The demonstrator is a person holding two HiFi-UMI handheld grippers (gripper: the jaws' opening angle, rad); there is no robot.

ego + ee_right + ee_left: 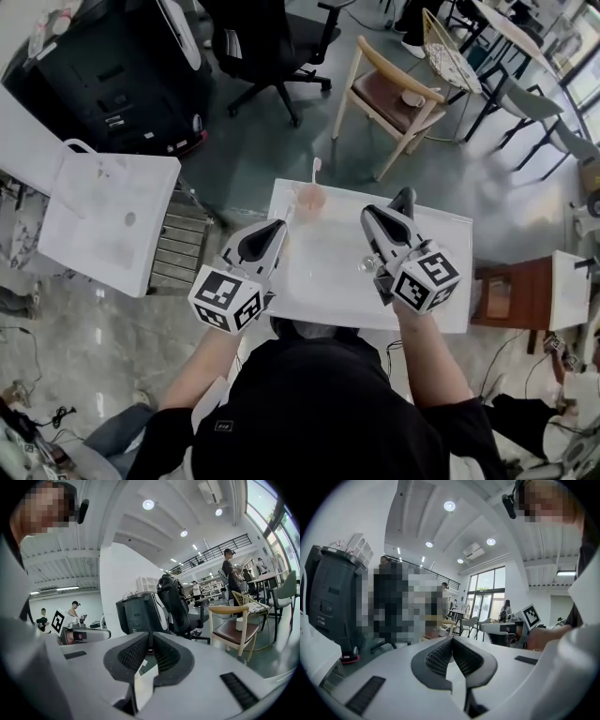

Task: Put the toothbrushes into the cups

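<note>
A pink cup stands at the far edge of the white table, and a toothbrush sticks up out of it. A small clear cup seems to sit beside the right gripper's body; I cannot make it out well. My left gripper is raised over the table's left part, jaws shut and empty. My right gripper hangs over the right part, also shut with nothing between the pads. Both gripper views look level across the room, with the pads meeting at their tips.
A white sink unit stands left of the table, with a black machine behind it. Beyond the table are a black office chair and a wooden chair. A wooden stool sits at the right.
</note>
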